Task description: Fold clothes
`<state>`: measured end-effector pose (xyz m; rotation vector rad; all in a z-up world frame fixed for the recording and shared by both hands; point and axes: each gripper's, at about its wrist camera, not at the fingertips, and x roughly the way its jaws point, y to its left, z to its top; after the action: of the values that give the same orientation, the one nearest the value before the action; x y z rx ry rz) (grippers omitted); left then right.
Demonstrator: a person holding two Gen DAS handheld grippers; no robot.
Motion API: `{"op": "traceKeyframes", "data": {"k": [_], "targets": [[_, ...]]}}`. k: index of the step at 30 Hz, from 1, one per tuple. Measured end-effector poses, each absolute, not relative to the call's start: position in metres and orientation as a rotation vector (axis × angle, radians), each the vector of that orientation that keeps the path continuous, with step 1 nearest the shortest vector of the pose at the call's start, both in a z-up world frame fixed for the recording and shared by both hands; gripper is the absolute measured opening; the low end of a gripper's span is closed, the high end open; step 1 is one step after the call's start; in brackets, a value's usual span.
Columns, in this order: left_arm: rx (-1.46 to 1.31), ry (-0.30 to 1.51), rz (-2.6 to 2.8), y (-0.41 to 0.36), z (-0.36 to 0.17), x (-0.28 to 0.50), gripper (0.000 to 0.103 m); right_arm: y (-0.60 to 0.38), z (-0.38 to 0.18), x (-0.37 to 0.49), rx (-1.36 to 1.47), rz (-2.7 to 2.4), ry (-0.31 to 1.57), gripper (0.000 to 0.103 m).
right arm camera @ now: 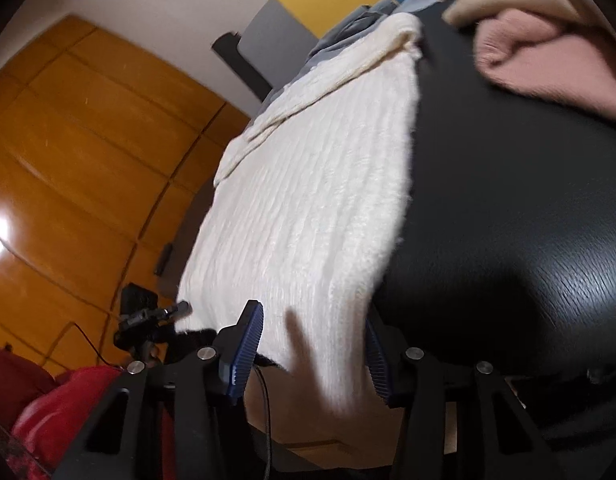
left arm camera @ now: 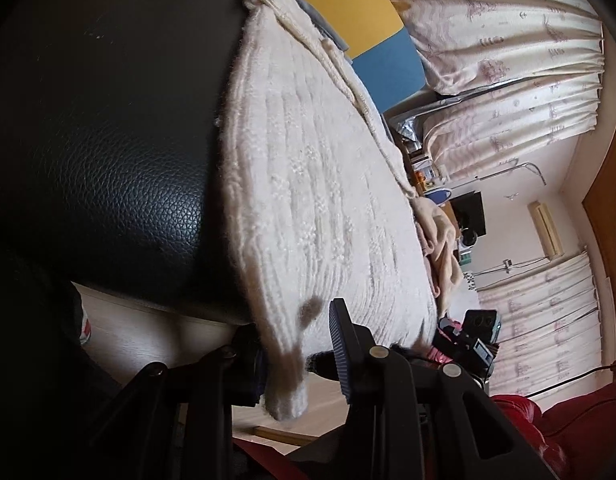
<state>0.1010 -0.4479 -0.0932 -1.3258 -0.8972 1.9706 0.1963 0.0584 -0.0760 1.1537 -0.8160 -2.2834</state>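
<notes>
Cream ribbed knit sweater (left arm camera: 320, 200) spread over black leather worktop (left arm camera: 119, 168), near-edge hem gripped by left tongs (left arm camera: 297, 354), straddled by half-open right tongs (right arm camera: 312, 354), grip unclear.

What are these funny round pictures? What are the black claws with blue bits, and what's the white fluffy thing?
A person holds two grabber tools, one in each hand. Each has a small camera looking along its two fingers, so one picture comes from the left gripper and one from the right gripper. The fluffy thing is a cream knitted sweater lying on a black leather surface, its near edge hanging over. That edge sits between each tool's blue pads; whether they pinch it I cannot tell. A pink garment lies further back.
</notes>
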Motion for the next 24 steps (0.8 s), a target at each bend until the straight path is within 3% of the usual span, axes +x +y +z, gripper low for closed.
{"op": "traceKeyframes", "data": {"k": [4,6,9,24], "targets": [[-1.341,-0.848,1.999,-0.442,-0.088,0.102,0.024,0.05,-0.073,0.191,1.169,-2.323,-0.749,0.047],[-1.351,-0.801,2.037,-0.439,-0.086,0.104,0.015,0.047,-0.073,0.192,1.216,-2.408,-0.661,0.008],[-1.332,-0.757,2.078,-0.439,-0.079,0.108,0.007,0.056,-0.077,0.192,1.22,-2.37,-0.784,0.009],[-1.005,-0.902,2.025,-0.453,-0.003,0.142,0.007,0.069,-0.043,0.208,1.067,-2.184,-0.933,0.009]]}}
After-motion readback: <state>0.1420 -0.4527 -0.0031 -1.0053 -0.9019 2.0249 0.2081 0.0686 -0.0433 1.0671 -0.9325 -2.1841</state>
